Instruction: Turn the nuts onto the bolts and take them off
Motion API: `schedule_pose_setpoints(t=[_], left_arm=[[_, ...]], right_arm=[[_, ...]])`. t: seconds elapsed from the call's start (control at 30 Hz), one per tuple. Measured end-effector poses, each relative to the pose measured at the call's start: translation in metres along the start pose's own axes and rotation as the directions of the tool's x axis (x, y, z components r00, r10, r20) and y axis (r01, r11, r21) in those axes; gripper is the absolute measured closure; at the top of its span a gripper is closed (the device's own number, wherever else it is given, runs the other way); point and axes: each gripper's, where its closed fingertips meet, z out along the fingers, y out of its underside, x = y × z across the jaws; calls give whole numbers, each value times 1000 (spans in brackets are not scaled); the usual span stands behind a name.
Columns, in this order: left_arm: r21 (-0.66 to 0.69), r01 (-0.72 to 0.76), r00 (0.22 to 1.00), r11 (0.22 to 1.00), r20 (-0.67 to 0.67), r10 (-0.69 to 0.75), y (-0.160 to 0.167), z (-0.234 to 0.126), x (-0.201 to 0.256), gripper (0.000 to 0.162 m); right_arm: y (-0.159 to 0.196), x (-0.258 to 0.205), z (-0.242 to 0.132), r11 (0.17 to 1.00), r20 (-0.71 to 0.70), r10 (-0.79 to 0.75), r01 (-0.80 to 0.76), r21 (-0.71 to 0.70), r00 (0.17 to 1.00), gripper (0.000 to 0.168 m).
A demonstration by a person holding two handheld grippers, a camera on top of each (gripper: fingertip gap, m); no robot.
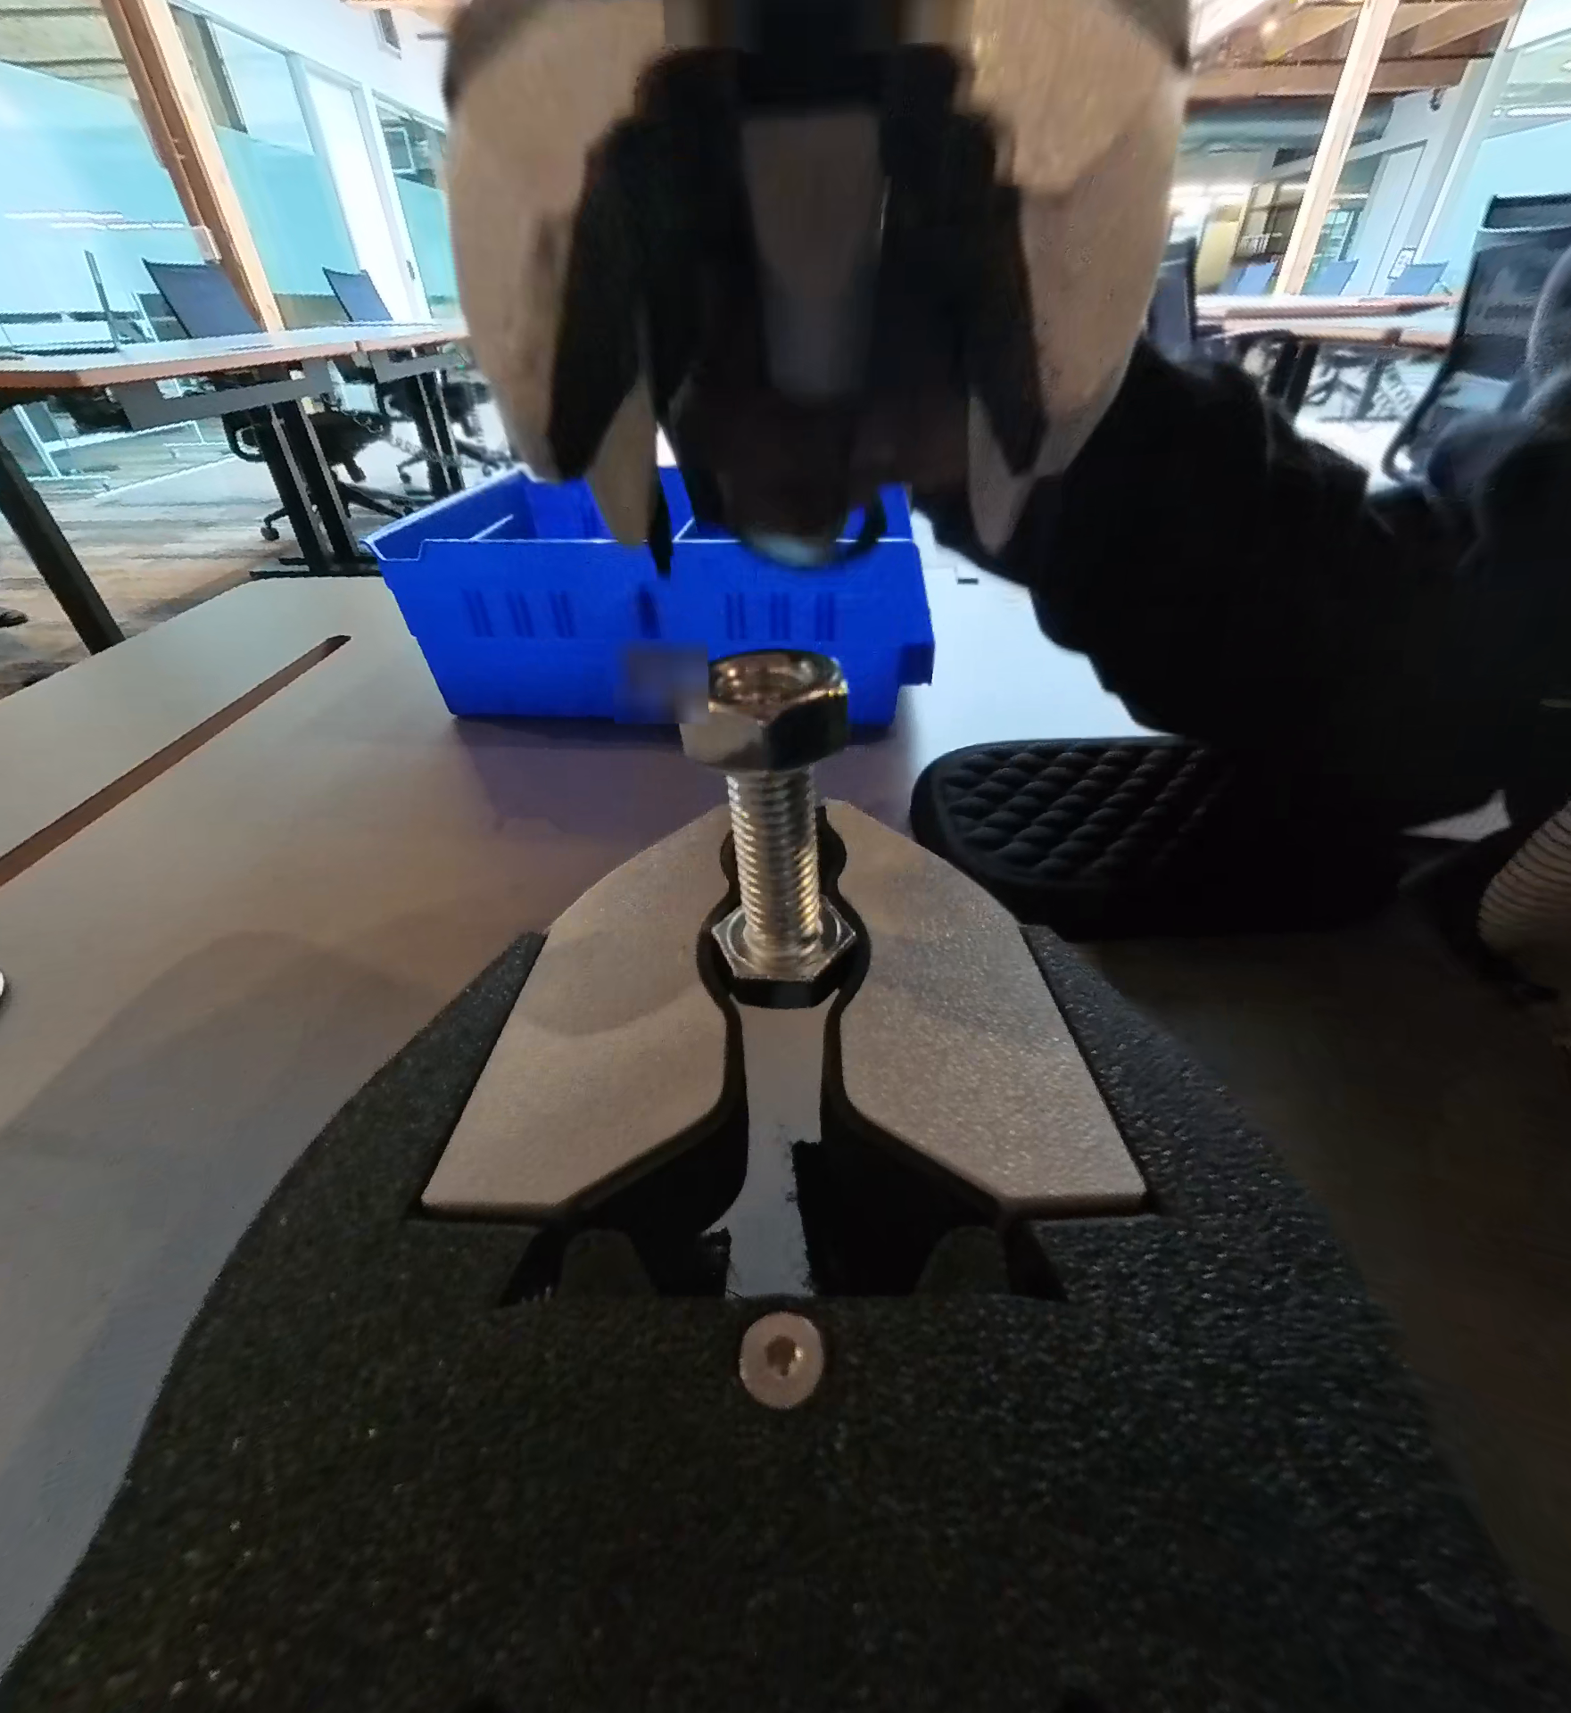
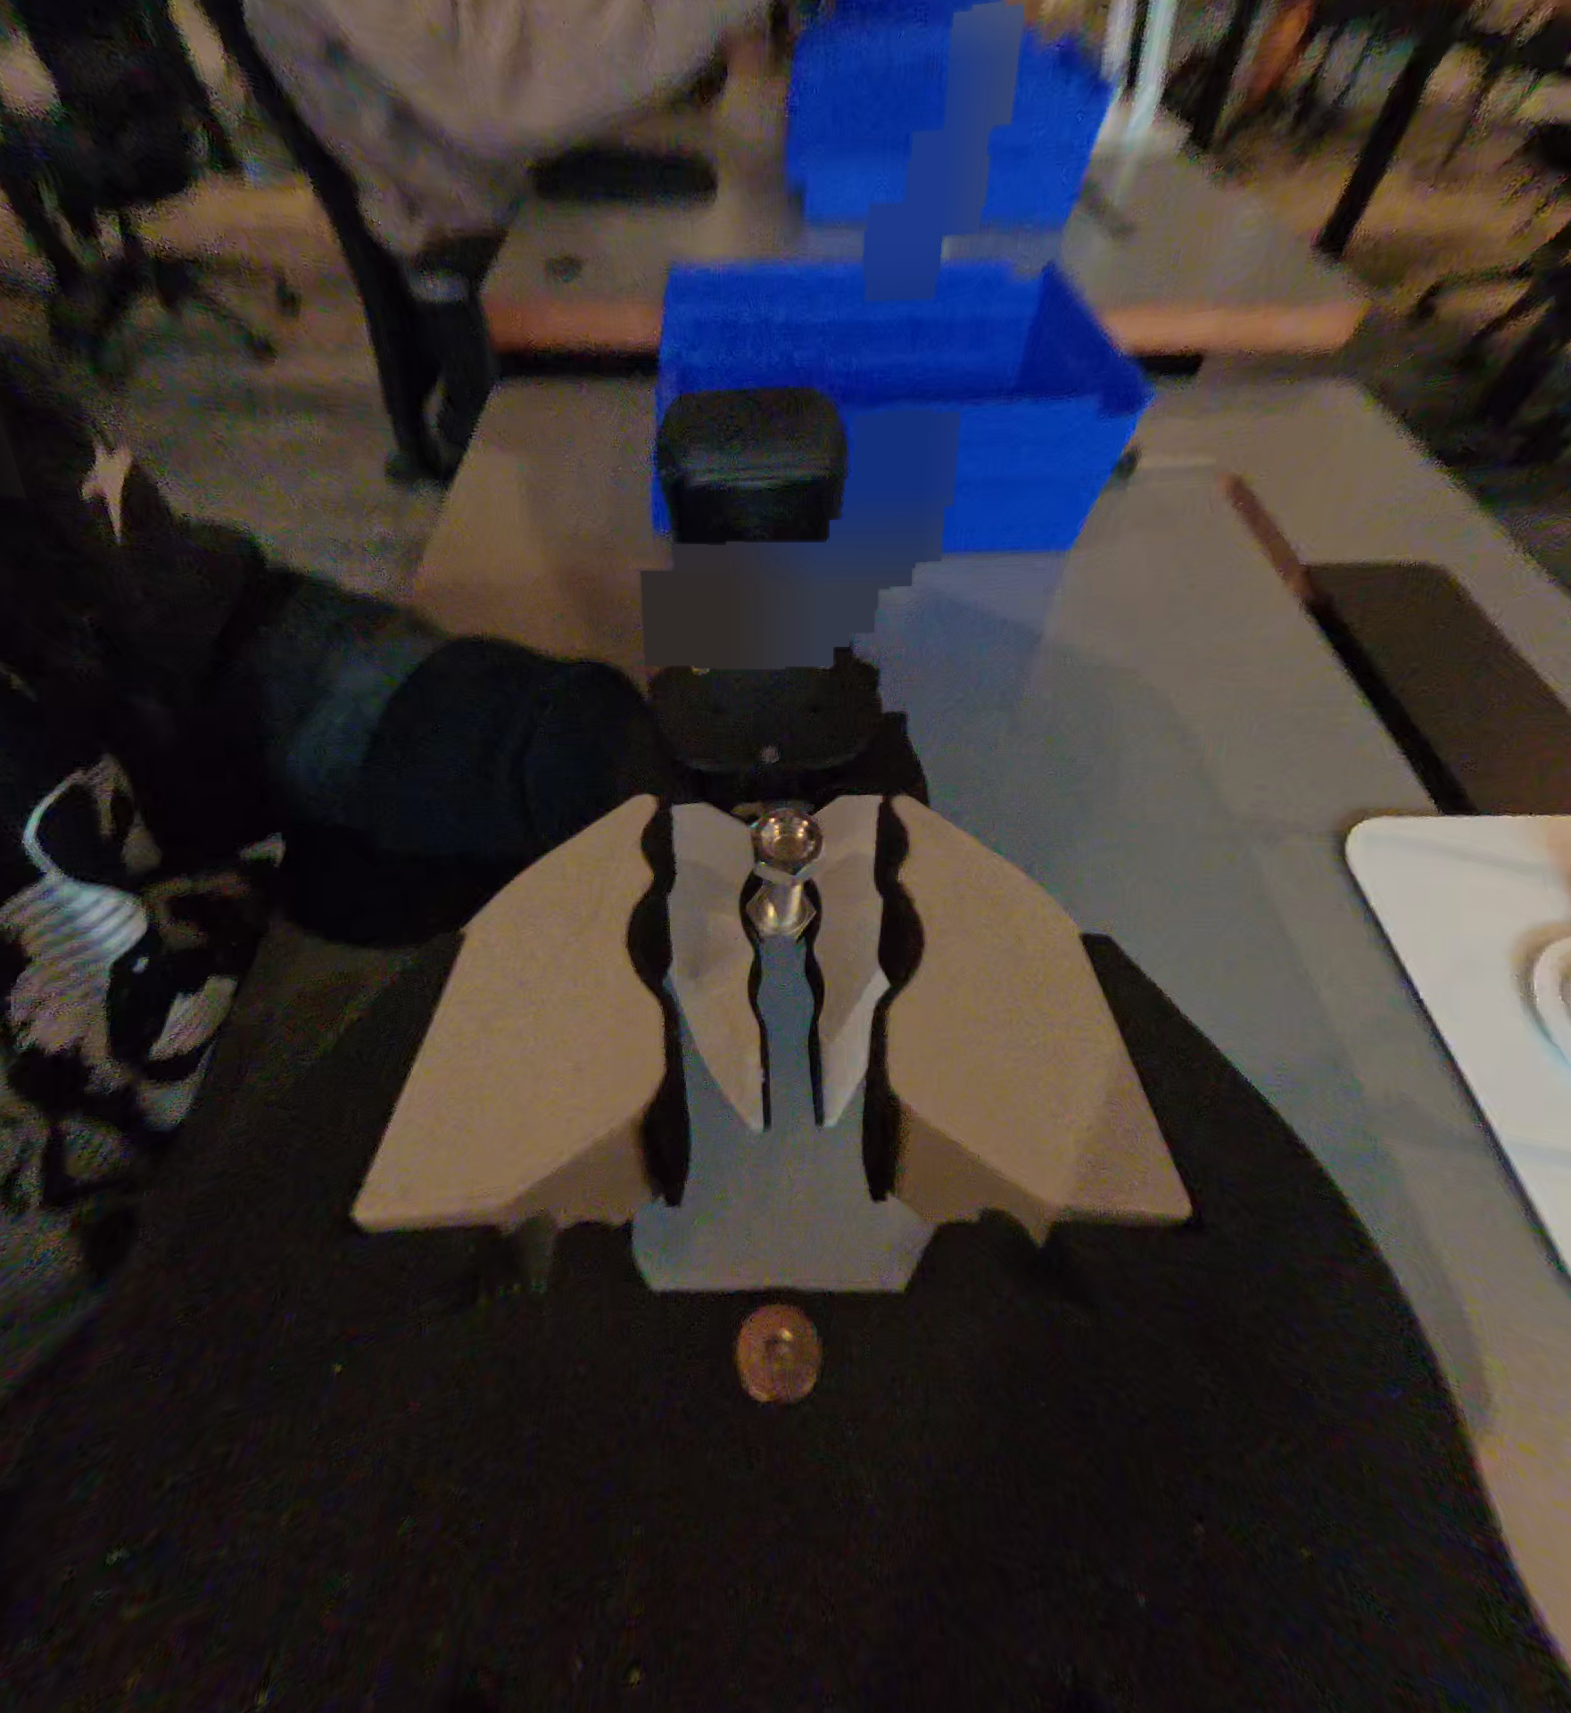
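Observation:
My left gripper (image 1: 779, 834) is shut on the hex head of a silver bolt (image 1: 774, 871) and holds it upright above the dark table (image 1: 253, 834). A silver nut (image 1: 777, 714) sits on the top end of the threads. My right gripper (image 1: 804, 519) hangs blurred just above the nut, jaws open, touching nothing. In the right wrist view my right gripper (image 2: 772, 816) looks down with its wide grey fingers (image 2: 531, 1020) open on either side of the left gripper's fingers (image 2: 716, 955), the nut (image 2: 789, 842) and the bolt (image 2: 777, 904).
A blue bin (image 1: 670, 602) stands on the table behind the bolt and also shows in the right wrist view (image 2: 902, 352). A white tray (image 2: 1504, 1020) lies at the right. A black mesh chair arm (image 1: 1087, 816) and a person's dark sleeve (image 1: 1273, 556) are beside the table.

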Motion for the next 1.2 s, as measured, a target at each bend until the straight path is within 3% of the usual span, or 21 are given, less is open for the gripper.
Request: schedule_pose_setpoints(t=[0.07,0.2,0.33,0.47,0.53,0.67,0.83,0.97,1.2], left_arm=[[-5,4,1000,1000,-9,-4,0,0,1,150],[-22,-1,1000,1000,-15,0,3,4,3,150],[-21,8,1000,1000,-12,-8,2,4,2,150],[-21,7,1000,1000,-12,-7,2,4,4,151],[-22,8,1000,1000,-12,-8,3,3,4,151],[-29,7,1000,1000,-19,-7,5,0,6,150],[-20,20,999,1000,-50,-21,6,-3,10,151],[-11,30,989,999,-142,-32,5,-2,24,151],[14,81,919,997,-387,-70,2,-7,57,151]], right_arm=[[-2,0,-3,979,44,-66,73,-192,997,124],[-6,1,-5,822,197,-167,247,-513,966,127],[9,-10,0,631,350,-102,333,-701,931,127],[25,-4,8,517,364,-81,351,-781,928,126],[28,-3,12,512,368,-70,350,-785,927,129],[33,1,13,487,389,-85,378,-787,918,150],[33,1,12,429,487,-194,520,-738,852,151],[33,-6,11,336,639,-319,714,-614,700,151],[32,-24,13,167,817,-473,944,-283,329,151]])
